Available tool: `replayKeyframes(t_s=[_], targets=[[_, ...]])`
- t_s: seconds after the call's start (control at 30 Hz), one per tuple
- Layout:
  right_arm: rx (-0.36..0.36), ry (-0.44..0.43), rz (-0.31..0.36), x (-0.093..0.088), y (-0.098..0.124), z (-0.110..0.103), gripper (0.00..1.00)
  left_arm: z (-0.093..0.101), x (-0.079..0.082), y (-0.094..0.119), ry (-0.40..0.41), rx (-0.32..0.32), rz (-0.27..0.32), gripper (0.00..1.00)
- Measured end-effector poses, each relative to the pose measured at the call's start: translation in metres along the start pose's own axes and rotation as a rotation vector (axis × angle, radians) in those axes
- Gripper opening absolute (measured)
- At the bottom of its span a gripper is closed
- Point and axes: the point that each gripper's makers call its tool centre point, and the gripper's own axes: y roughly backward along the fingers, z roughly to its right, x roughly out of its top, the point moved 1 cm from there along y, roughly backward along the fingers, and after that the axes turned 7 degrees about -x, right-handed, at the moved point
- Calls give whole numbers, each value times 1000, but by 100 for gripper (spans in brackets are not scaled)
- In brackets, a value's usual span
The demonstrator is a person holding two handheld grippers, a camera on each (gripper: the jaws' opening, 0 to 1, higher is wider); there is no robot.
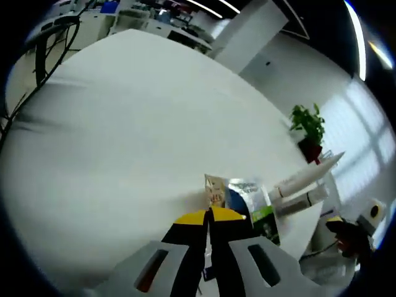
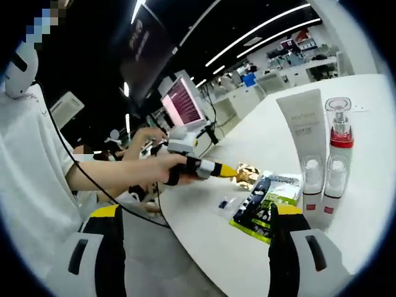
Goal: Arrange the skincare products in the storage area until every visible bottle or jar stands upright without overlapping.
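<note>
right gripper [image 2: 192,238] jaws apart; white tube [image 2: 303,133], pump bottle [image 2: 337,158] upright; sachets [image 2: 266,201] flat on table [image 2: 371,204]

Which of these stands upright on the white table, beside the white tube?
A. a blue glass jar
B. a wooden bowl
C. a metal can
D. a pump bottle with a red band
D: in the right gripper view, a clear pump bottle with a red band stands upright beside the white tube on the white table.
</note>
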Motion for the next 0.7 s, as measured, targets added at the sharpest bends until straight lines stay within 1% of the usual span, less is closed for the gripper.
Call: replayKeyframes(t_s=[0.07, 0.17, 0.3, 0.43, 0.6, 0.7], targets=[[-2, 0, -2, -1, 0, 0, 96, -3, -2, -2, 0, 14, -16, 4], [-8, -5, -4, -2, 0, 2, 95, -5, -4, -3, 0, 28, -25, 4], [-15, -7, 2, -1, 0, 5, 95, -7, -6, -4, -43, 42, -46, 4], [-17, -10, -1, -1, 0, 5, 95, -9, -6, -3, -53, 49, -48, 3], [-14, -10, -6, -2, -1, 5, 95, -11, -7, -4, -88, 60, -68, 2], [-15, -7, -7, -2, -1, 5, 95, -10, -7, -3, -95, 64, -71, 4]])
